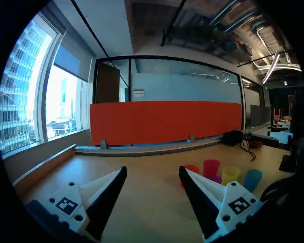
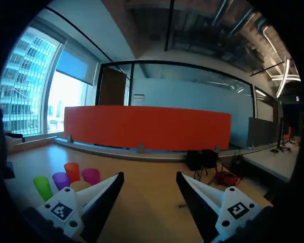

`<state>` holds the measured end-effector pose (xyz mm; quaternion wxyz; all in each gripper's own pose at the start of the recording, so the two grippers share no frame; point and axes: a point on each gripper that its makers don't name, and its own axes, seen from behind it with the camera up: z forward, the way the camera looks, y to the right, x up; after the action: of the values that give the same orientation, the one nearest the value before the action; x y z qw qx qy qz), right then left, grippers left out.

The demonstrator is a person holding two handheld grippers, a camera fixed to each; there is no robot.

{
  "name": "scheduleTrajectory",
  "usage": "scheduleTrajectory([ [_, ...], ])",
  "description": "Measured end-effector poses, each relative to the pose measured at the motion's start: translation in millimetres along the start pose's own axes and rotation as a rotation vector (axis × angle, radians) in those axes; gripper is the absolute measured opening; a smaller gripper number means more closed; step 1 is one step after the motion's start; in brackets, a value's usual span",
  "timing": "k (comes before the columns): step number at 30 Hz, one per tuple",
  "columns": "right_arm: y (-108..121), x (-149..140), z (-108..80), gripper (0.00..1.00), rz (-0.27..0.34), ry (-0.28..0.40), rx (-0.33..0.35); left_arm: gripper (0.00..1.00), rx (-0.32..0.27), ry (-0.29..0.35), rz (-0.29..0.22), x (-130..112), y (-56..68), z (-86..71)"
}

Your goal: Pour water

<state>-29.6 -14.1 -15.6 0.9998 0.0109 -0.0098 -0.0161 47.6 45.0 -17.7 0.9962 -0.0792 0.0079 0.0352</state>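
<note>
Orange divider (image 1: 164, 121) at desk (image 1: 152, 182) rear; black bag (image 2: 200, 160) nearby; window (image 1: 63, 101) left.

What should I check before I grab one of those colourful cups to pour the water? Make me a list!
1. Left gripper open, nothing held: ok.
2. Right gripper open, nothing held: ok.
3. Cups standing upright on the table: ok. There is an orange cup, pink cup, yellow cup and blue cup, plus a green cup in the right gripper view.
4. Water in any cup: cannot tell, their insides are hidden.
5. A cup lined up with either gripper: not ok, the cups sit off to the side of both.
</note>
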Motion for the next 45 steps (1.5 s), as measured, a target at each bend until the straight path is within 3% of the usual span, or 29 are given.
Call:
scheduleTrajectory([
  [8,4.8,3.1,-4.8,1.0,-0.001,0.02,-0.04,0.95,0.026,0.011,0.014,1.5,-3.3,1.3],
  [17,4.8,4.6,-6.4,1.0,0.017,0.02,-0.044,0.95,0.089,0.03,0.046,-2.3,-14.4,4.4],
  [26,3.0,11.0,-11.3,1.0,0.012,0.031,-0.043,0.95,0.124,0.051,0.074,-16.3,-16.9,6.2],
  [45,6.4,13.3,-23.1,1.0,0.016,0.017,-0.073,0.95,0.167,0.07,0.007,-52.3,-35.9,4.4],
])
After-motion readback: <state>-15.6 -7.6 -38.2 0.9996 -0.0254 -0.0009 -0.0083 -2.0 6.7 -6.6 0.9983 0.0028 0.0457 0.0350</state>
